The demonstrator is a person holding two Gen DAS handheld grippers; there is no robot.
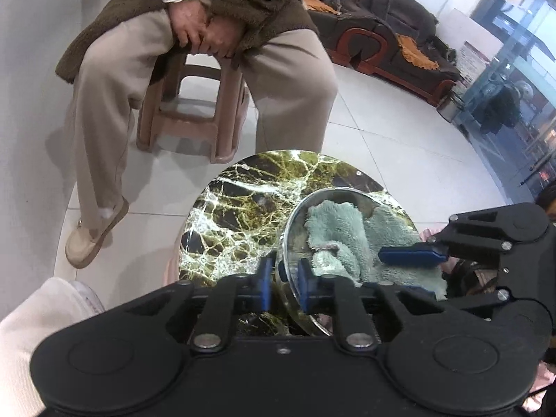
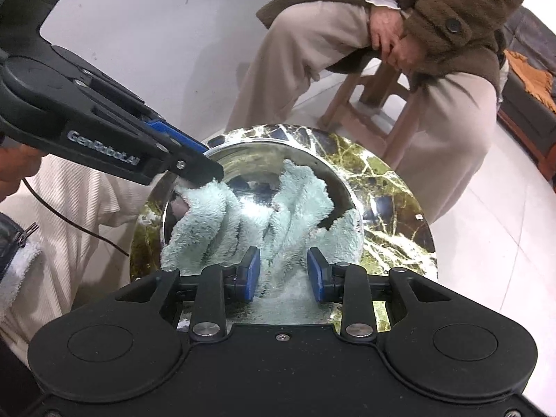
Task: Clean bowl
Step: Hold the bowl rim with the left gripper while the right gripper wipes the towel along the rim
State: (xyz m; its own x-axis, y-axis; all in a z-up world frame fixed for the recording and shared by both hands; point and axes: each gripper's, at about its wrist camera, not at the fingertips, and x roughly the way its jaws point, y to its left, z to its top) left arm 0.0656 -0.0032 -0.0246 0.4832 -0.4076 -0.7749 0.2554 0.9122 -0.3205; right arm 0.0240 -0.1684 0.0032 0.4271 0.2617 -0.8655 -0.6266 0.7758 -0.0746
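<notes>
Left wrist cam first: the left gripper (image 1: 284,286) has its two blue pads clamped on the near rim of the one steel bowl (image 1: 295,215), which sits on a small round green-marble table (image 1: 243,208). One pale green fluffy cloth (image 1: 333,229) is bunched inside the bowl. The right gripper (image 1: 413,254) reaches in from the right side over the cloth; only one of its blue fingers is clear here, so its state is hard to read from this angle. Behind the table, one person sits on a brown plastic stool (image 1: 187,111).

Right wrist cam: the right gripper (image 2: 283,274) has its two pads standing apart with cloth (image 2: 222,215) between them, apparently not pinched. The left gripper (image 2: 205,168) bites the bowl (image 2: 344,187) rim at upper left. Same table (image 2: 392,187), one stool (image 2: 368,97).
</notes>
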